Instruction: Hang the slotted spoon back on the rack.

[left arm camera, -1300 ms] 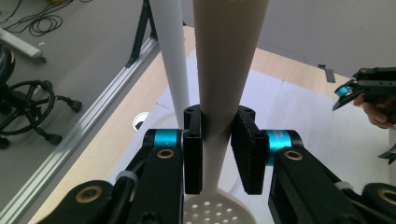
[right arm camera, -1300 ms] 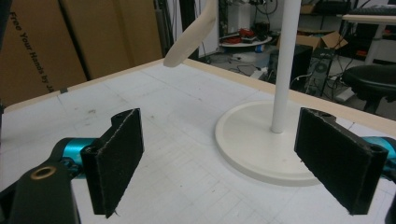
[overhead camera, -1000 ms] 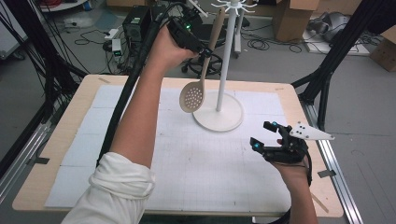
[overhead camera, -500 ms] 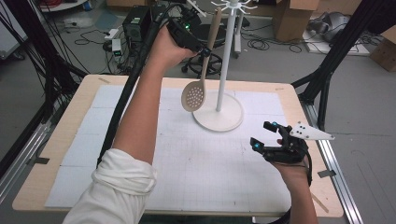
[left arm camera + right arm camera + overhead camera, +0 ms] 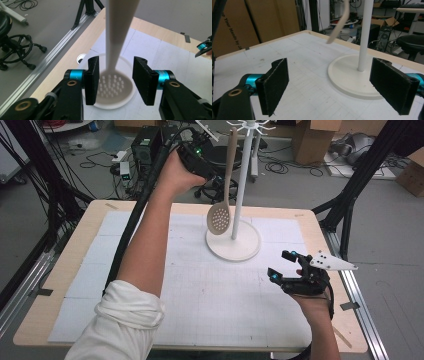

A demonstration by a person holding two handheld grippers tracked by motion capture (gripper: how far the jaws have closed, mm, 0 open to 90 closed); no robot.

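Note:
A beige slotted spoon point(image 5: 219, 218) hangs almost upright beside the pole of a white stand point(image 5: 233, 246), its handle top up among the stand's hooks. My left gripper point(image 5: 212, 162) is raised at the upper handle. Its jaws have just been opening. In the left gripper view the handle point(image 5: 117, 30) runs between the left gripper's point(image 5: 115, 72) pads with a gap on both sides, and the perforated bowl hangs over the stand's round base point(image 5: 128, 62). My right gripper point(image 5: 280, 264) rests low at the table's right, open with nothing in it. In the right gripper view it point(image 5: 329, 85) faces the stand point(image 5: 352, 75) and the spoon point(image 5: 339, 25).
A white gridded mat point(image 5: 200, 290) covers the wooden table point(image 5: 60, 270). Black frame legs point(image 5: 350, 205) stand at the right. Cables, an office chair point(image 5: 17, 47) and cardboard boxes point(image 5: 312, 137) lie on the floor beyond the far edge.
The spoon's bowl has swung right, nearer the pole, and the spoon now hangs steeper. The left hand has barely shifted. The right gripper has not moved.

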